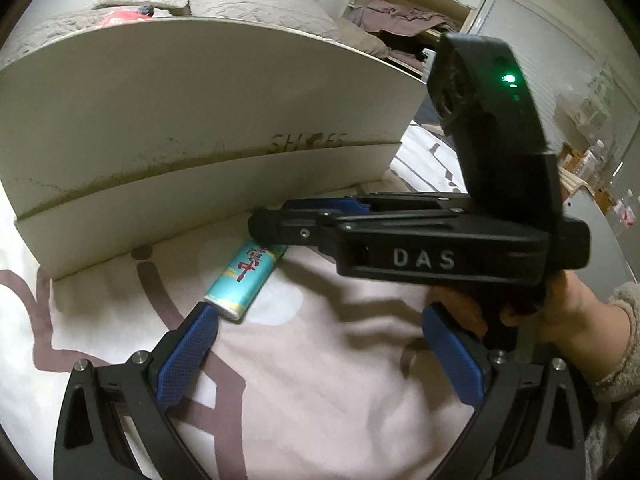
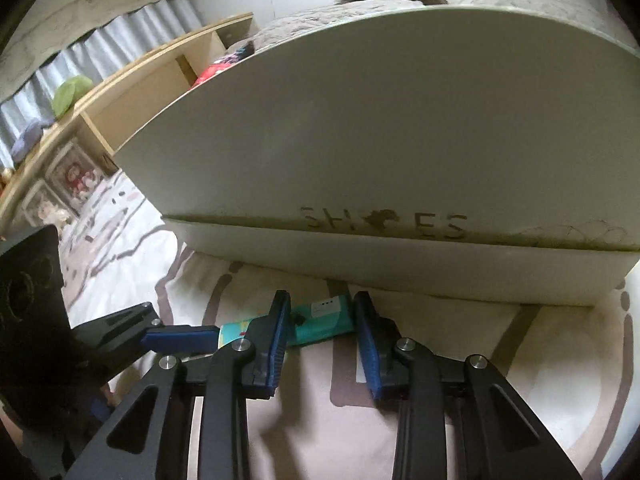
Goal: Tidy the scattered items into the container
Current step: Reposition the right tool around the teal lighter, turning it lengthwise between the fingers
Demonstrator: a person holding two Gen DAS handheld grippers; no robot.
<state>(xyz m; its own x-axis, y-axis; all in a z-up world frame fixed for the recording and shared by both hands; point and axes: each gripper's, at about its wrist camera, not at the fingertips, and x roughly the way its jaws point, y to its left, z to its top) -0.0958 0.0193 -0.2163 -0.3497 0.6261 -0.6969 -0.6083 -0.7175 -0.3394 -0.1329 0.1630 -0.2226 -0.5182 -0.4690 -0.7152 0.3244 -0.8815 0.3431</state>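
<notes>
Right claw [image 2: 320, 316] straddling glossy teal packet [image 2: 320, 320], matte white box [image 2: 400, 140]

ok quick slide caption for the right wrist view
Right gripper straddling a teal packet on patterned bedding, beside a white box marked SHOES.

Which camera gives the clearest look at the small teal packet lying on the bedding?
The left wrist view: the small teal packet lies lengthwise in the open, red lettering visible, only its far end under the right gripper. In the right wrist view the packet is partly hidden behind that gripper's blue pads.
</notes>
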